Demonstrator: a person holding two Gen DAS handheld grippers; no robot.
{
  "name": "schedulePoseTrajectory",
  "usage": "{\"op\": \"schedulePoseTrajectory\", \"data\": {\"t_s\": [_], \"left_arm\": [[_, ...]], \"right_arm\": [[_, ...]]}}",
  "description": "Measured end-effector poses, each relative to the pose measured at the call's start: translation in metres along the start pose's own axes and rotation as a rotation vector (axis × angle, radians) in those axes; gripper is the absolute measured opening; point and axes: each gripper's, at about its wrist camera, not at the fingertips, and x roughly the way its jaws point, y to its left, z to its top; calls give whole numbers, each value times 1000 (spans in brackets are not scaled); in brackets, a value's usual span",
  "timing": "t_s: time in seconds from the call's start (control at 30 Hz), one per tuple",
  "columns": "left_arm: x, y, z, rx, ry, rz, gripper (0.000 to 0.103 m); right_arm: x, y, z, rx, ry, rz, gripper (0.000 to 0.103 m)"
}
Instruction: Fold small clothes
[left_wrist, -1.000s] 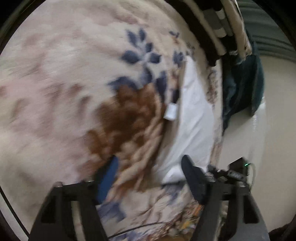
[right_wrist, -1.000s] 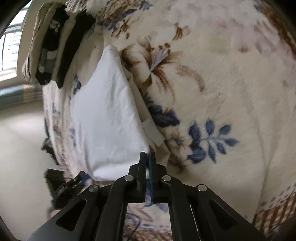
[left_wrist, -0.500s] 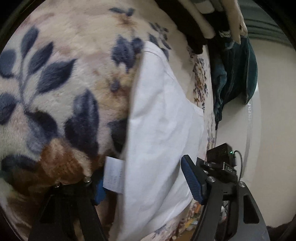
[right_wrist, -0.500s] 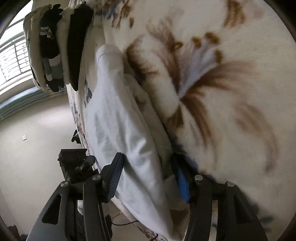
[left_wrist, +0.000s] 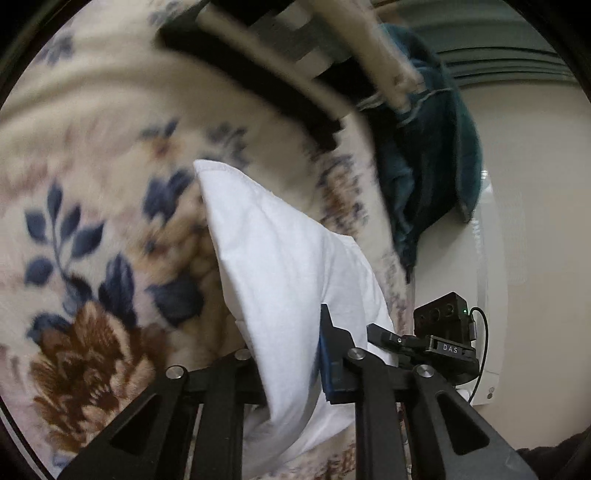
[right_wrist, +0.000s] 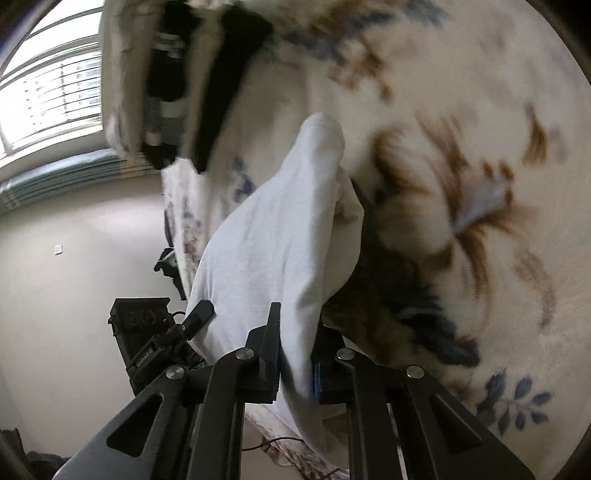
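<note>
Daylight floods in from the window, blown out at upper left. Blanket and upper clothes smear with motion blur; fisheye edges curve and darken.

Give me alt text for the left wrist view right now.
The left gripper, jaws just closed, pinches the near edge of a white garment lifted off a floral blanket. Behind lie blurred folded dark and cream clothes and a teal cloth.

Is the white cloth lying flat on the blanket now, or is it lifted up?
Lifted. The white cloth bunches between the pads of the left gripper and the right gripper, which have just closed on it, above the floral blanket.
</note>
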Motion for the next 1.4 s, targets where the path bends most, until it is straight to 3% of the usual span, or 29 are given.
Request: {"op": "schedulePoseTrajectory", "data": {"t_s": [0.13, 0.33, 0.47, 0.67, 0.8, 1.0, 1.13, 1.23, 1.27, 1.33, 1.4], "left_arm": [[-33, -47, 31, 42, -47, -12, 14], [-84, -127, 116, 125, -138, -18, 14], [-109, -158, 188, 157, -201, -4, 14], [-106, -168, 298, 172, -228, 42, 14], [-75, -140, 344, 168, -203, 102, 15], [-26, -84, 367, 86, -109, 151, 16], [-29, -78, 362, 59, -101, 169, 19], [-37, -89, 353, 73, -109, 240, 21], [-38, -91, 351, 79, -115, 264, 25], [-43, -106, 340, 131, -140, 371, 43], [-43, -115, 332, 171, -167, 510, 98]], "right_arm": [[-26, 48, 9, -53, -31, 21, 13], [-72, 156, 48, -169, -93, 45, 13], [-86, 240, 102, -257, -142, 67, 13], [-64, 316, 204, -308, -178, 61, 13], [-29, 326, 266, -300, -175, 30, 13], [29, 294, 330, -229, -141, -63, 13], [47, 286, 344, -241, -116, -132, 13], [50, 293, 345, -274, -106, -216, 16], [49, 297, 343, -297, -114, -289, 27], [46, 306, 334, -331, -155, -414, 42], [38, 320, 319, -379, -218, -554, 55]]}}
